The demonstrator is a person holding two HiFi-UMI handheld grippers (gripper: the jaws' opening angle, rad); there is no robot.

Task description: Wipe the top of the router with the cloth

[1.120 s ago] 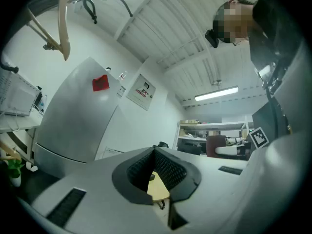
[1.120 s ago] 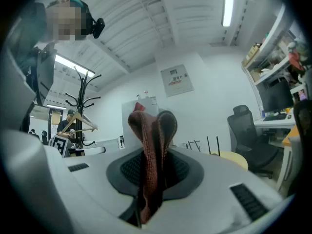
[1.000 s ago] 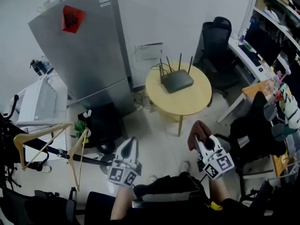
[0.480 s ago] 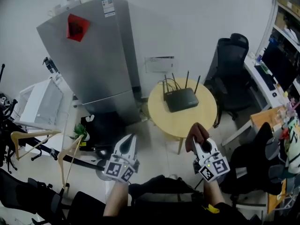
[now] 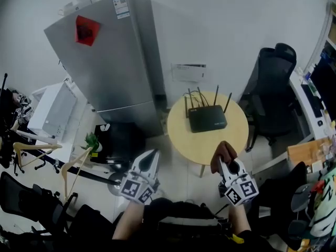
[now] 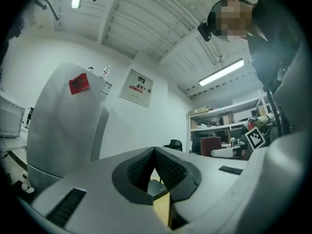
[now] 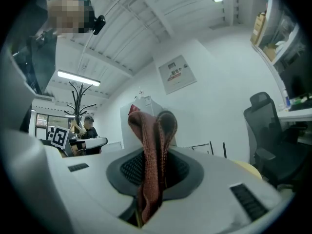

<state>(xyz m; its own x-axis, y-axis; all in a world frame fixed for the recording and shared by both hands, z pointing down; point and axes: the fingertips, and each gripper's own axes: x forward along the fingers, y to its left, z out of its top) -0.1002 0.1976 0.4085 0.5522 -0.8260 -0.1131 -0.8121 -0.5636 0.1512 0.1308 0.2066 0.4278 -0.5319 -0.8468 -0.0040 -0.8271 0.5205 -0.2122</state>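
A black router (image 5: 208, 117) with several upright antennas lies on the round yellow table (image 5: 183, 135), towards its back. My right gripper (image 5: 226, 161) sits just at the table's near edge, shut on a folded reddish-brown cloth (image 5: 222, 153). In the right gripper view the cloth (image 7: 152, 145) stands up between the closed jaws of that gripper (image 7: 151, 189). My left gripper (image 5: 147, 165) hangs left of the table over the floor, jaws together and nothing in them. The left gripper view shows its jaws (image 6: 156, 177) closed, with a sliver of the yellow table beyond.
A grey fridge (image 5: 115, 62) stands left of the table, against the wall. A black office chair (image 5: 273, 96) and a desk (image 5: 315, 104) are to the right. A clothes rack with wooden hangers (image 5: 31, 151) and a small potted plant (image 5: 92, 140) occupy the left floor.
The view has shifted so the table and router lie closer and more central. Both grippers have come forward; the right one with the cloth now reaches the table's near edge.
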